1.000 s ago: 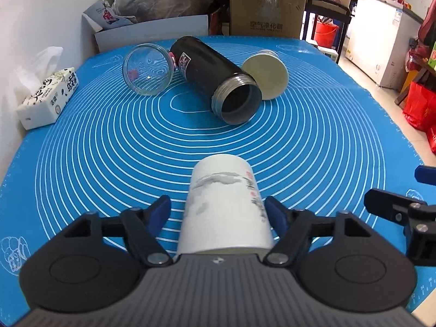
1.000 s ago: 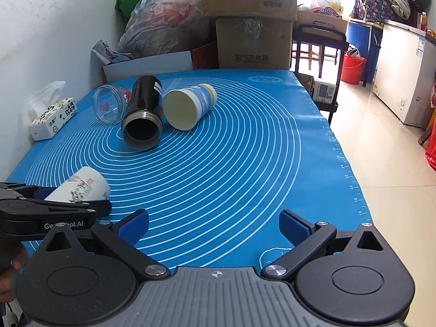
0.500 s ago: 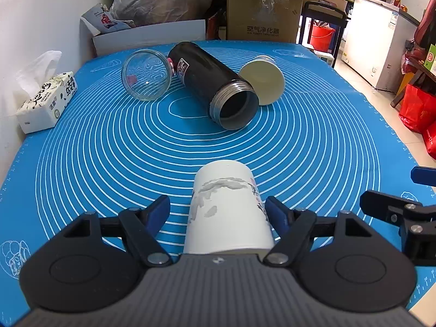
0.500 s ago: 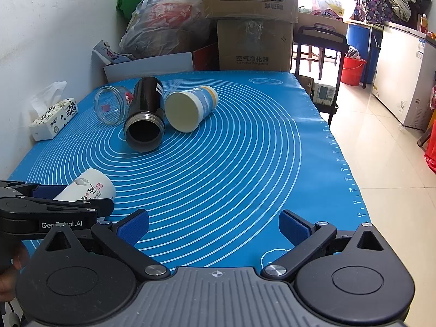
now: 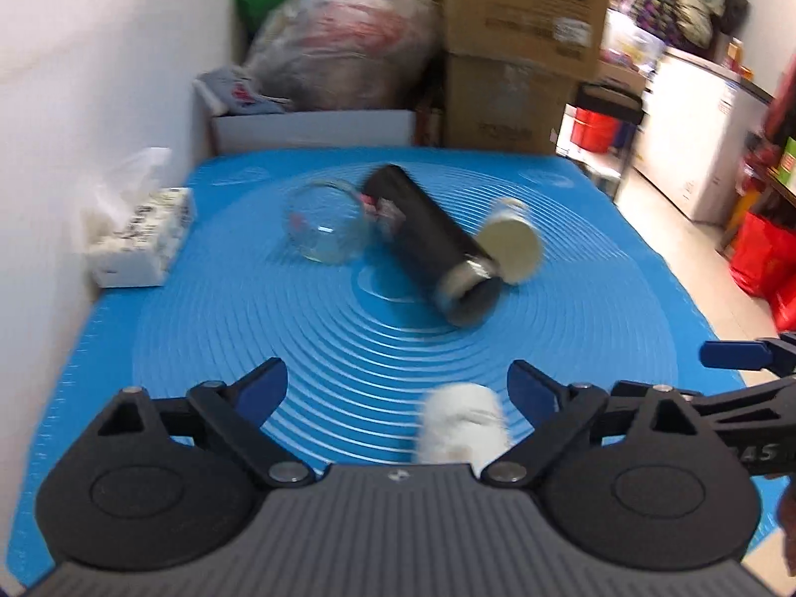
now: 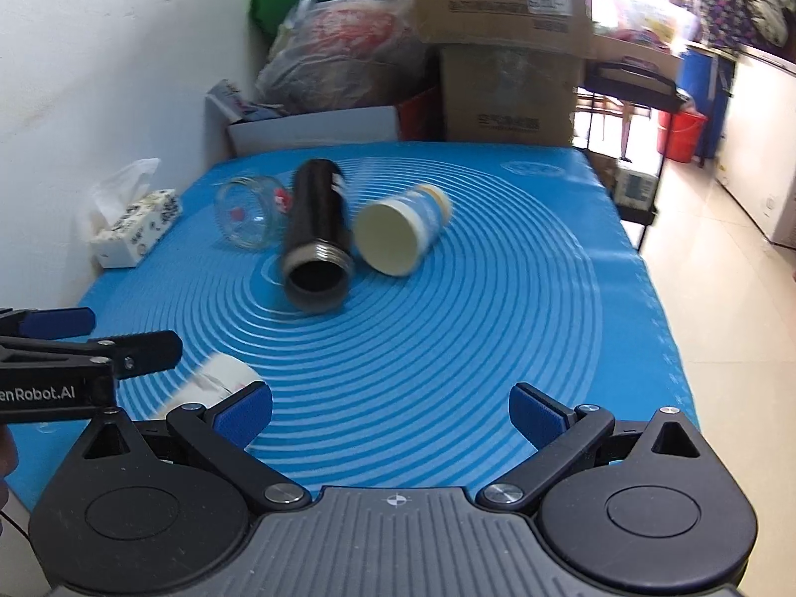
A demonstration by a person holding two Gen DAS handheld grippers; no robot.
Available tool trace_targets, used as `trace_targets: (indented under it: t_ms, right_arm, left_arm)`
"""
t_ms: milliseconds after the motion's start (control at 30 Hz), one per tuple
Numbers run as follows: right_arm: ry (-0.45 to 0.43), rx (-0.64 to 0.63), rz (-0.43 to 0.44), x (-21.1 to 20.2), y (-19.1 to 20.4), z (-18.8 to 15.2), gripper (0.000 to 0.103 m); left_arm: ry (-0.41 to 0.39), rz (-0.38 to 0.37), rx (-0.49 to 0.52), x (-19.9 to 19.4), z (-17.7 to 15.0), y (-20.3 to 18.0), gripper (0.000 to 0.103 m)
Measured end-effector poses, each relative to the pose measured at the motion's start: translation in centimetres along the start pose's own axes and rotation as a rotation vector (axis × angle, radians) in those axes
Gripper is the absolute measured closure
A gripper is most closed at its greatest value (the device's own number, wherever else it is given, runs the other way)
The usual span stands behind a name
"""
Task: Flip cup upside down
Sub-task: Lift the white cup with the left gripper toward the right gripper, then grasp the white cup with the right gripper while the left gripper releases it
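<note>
- Your work surface is a blue mat (image 6: 497, 308) with white concentric rings, set against a white wall; boxes and bags are stacked behind its far edge; both views are motion-blurred.
- The white cup (image 5: 462, 423) lies on the mat at the near edge; in your left view it sits between the spread fingers, close to the right-hand one, touching neither that I can confirm; its orientation is too blurred to tell.
- Your left gripper (image 5: 398, 385) is spread wide and holds nothing.
- Your right gripper (image 6: 390, 410) is likewise spread wide over bare mat, holding nothing; the cup shows just beyond its left finger.
- Mid-mat, well apart from the cup: a black flask (image 6: 318, 234) on its side, mouth toward you; a glass jar (image 6: 246, 219) beside it; a cream-and-blue paper cup (image 6: 398, 234) on its other side.
- A tissue pack (image 6: 134, 234) sits by the wall.
</note>
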State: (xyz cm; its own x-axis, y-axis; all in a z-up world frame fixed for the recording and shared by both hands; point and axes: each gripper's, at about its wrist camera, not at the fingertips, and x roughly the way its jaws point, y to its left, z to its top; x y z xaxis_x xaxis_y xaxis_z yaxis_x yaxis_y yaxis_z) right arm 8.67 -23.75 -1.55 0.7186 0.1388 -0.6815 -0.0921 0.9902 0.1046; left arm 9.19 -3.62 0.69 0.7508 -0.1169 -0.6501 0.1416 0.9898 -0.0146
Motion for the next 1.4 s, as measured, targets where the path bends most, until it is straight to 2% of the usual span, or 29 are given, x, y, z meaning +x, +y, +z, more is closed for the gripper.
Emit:
trace_targets:
  t_ms: [200,300,467,700,867,933,967,1000,1067,1167,1267,1400]
  right_arm:
    - [0.103,-0.018,0.094,2.0,2.7,3.0,0.000]
    - [0.186,0.023,0.156,3.8,3.5,4.1,0.002]
    - [0.302,0.071,0.185,6.7,4.5,5.1,0.007]
    - [0.429,0.173,0.254,10.3,5.3,4.0,0.012]
    - [0.493,0.209,0.271,12.1,5.9,2.9,0.025]
    - [0.507,0.214,0.270,12.4,6.1,2.7,0.037]
    - [0.506,0.216,0.270,12.5,6.1,2.7,0.039]
    - [0.502,0.221,0.274,12.4,6.1,2.8,0.047]
    - [0.490,0.225,0.282,12.2,6.1,2.9,0.047]
    - [0.416,0.193,0.286,10.9,6.3,3.1,0.047]
    - [0.295,0.138,0.259,8.8,6.4,3.2,0.047]
    - [0.058,-0.013,0.157,5.7,7.0,2.6,0.047]
  left_arm:
    - [0.018,0.149,-0.018,0.7,-0.5,4.0,0.008]
    - [0.033,0.189,-0.045,1.0,-1.3,6.2,0.008]
    - [0.050,0.236,-0.068,1.5,-2.6,8.9,0.008]
    - [0.066,0.230,-0.102,2.1,-3.3,10.3,0.008]
    - [0.067,0.225,-0.104,2.4,-3.4,10.3,0.008]
    - [0.071,0.223,-0.105,2.6,-3.5,10.3,0.008]
    - [0.073,0.222,-0.106,2.7,-3.5,10.2,0.008]
    - [0.073,0.220,-0.108,2.7,-3.6,10.2,0.008]
    - [0.074,0.217,-0.110,2.8,-3.6,10.1,0.008]
    - [0.070,0.210,-0.111,2.7,-3.6,9.8,0.008]
    - [0.060,0.200,-0.111,2.6,-3.5,9.5,0.008]
    - [0.036,0.186,-0.121,2.2,-3.3,8.8,0.008]
